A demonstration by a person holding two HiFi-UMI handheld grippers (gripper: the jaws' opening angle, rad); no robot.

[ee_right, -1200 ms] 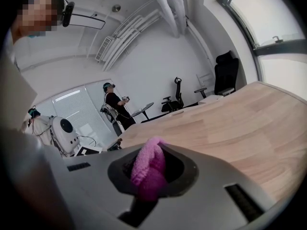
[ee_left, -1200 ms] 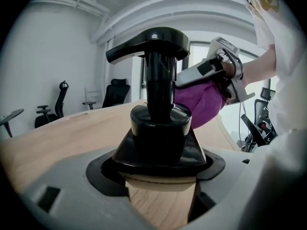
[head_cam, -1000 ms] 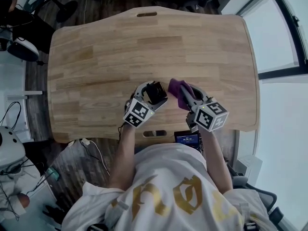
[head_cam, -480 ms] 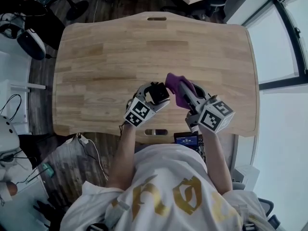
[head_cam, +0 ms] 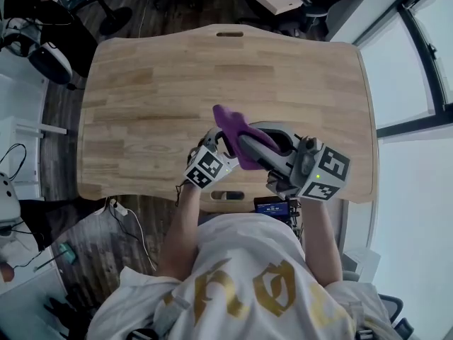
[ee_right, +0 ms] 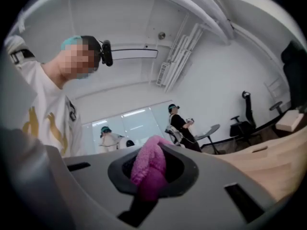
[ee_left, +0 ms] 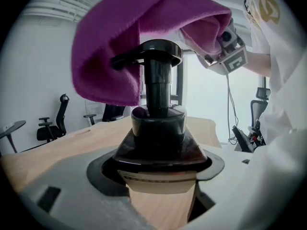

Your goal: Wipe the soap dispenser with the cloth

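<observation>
Head view: both grippers are over the near middle of the wooden tabletop (head_cam: 177, 83), side by side.

Left gripper (head_cam: 225, 142): jaws closed on the lower body of the soap dispenser (ee_left: 158, 128). The left gripper view shows the dark body wedged between the two grey jaws, upright, with the pump head at the top. I cannot tell whether its base touches the tabletop. From the head view the dispenser is almost entirely hidden under the cloth.

Right gripper (head_cam: 244, 142): jaws clamped together on a fold of the purple cloth (ee_right: 151, 174). The right gripper view shows the fold bunched in the gap between them.

Cloth position: in the left gripper view it is draped over the top of the pump head and hangs down on that picture's left side of the spout, touching it. The right gripper sits above and to the right of the pump, partly wrapped in the cloth.

Background: black office chairs (ee_left: 50, 123) stand beyond the tabletop.
</observation>
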